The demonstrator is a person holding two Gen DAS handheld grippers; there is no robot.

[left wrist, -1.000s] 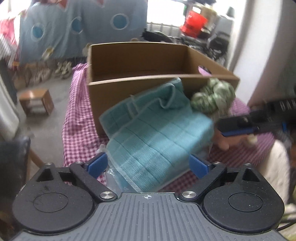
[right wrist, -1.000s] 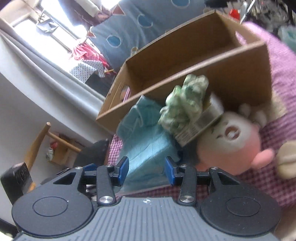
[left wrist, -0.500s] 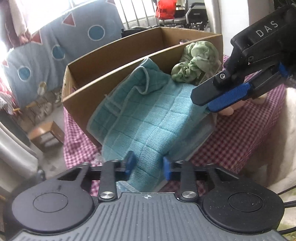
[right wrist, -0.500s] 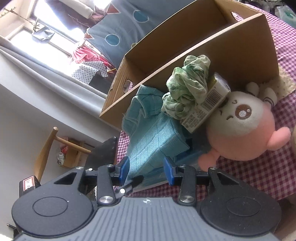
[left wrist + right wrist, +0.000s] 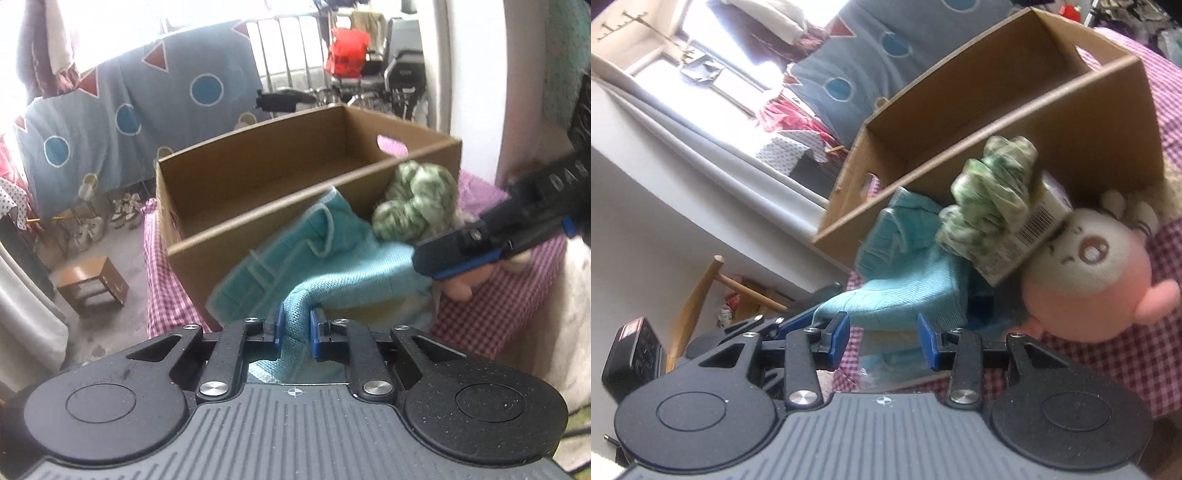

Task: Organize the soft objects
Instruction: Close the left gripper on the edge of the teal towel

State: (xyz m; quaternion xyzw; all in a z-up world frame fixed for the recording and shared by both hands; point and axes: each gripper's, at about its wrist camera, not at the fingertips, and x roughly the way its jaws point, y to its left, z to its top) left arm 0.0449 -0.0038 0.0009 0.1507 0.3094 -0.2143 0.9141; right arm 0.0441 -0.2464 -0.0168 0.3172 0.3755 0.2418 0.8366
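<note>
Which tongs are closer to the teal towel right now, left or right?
Left. The left tongs are closing with a fold of the teal towel pinched between their pads. The right tongs hover open just short of the towel, nothing between them.

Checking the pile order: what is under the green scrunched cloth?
The green cloth sits on a barcoded carton, beside the teal towel. The carton's underside is hidden.
</note>
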